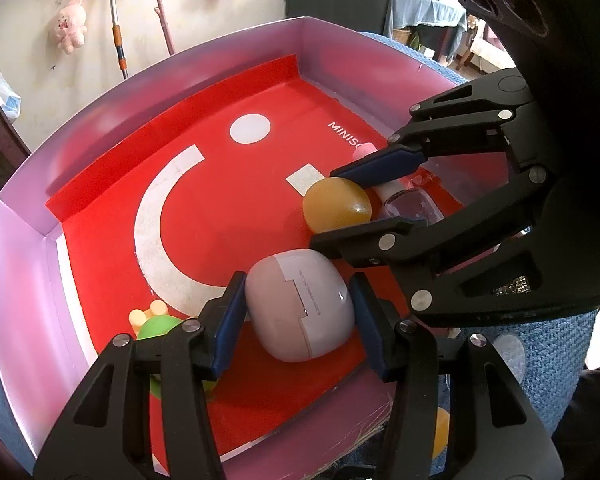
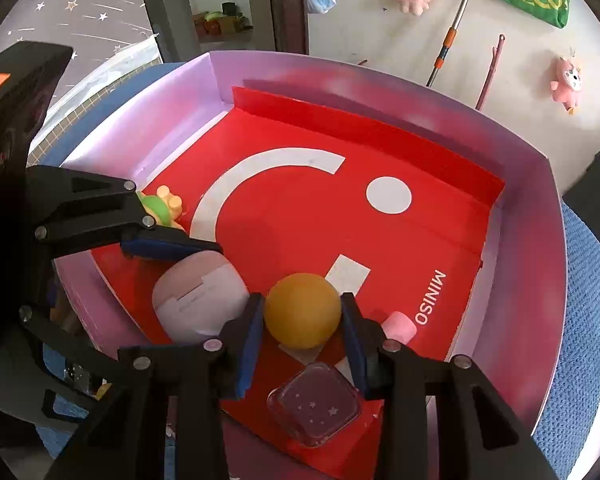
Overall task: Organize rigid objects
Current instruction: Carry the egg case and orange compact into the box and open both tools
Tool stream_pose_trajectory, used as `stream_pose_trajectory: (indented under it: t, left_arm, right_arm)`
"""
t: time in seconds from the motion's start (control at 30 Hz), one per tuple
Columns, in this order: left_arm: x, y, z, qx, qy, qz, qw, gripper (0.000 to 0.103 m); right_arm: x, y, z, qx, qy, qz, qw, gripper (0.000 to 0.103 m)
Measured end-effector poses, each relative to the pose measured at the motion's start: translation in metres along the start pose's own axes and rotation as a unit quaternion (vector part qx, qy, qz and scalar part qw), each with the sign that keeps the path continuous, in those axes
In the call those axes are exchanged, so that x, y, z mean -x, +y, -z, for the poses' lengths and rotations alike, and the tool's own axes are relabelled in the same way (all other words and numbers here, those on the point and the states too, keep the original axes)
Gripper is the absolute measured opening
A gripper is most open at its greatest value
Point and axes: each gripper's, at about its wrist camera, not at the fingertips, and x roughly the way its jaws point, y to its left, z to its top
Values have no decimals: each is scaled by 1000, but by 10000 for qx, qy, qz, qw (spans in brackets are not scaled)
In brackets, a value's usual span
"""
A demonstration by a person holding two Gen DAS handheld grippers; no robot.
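A pink box point(image 1: 28, 280) lined with red paper point(image 1: 228, 208) holds the objects. My left gripper point(image 1: 298, 314) is shut on a pale pink earbud case point(image 1: 300, 304), low over the red floor near the front. My right gripper point(image 2: 302, 320) is shut on an orange ball point(image 2: 302, 310), which also shows in the left wrist view point(image 1: 336, 204). A clear square bottle with stars point(image 2: 314, 408) and a pink cap point(image 2: 398, 326) lies under the right gripper. A green and yellow toy point(image 1: 152, 320) lies left of the left gripper.
The box walls point(image 2: 540, 280) rise on all sides. It rests on a blue woven surface point(image 2: 580, 360). A second yellow object point(image 1: 440, 432) lies outside the box front. Plush toys point(image 1: 70, 24) and mop handles point(image 1: 116, 20) are against the far wall.
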Motion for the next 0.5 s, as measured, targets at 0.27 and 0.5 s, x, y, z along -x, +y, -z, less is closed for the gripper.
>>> stream_pose_trajectory:
  t: [0.27, 0.5]
  left_arm:
    - [4, 1, 3, 25, -11, 7, 10000, 50]
    - [13, 4, 10, 121, -95, 68, 9999, 55]
  right_arm:
    - [-3, 2, -2, 8, 5, -8, 10000, 44]
    - [-2, 2, -2, -13, 12, -4, 10000, 46]
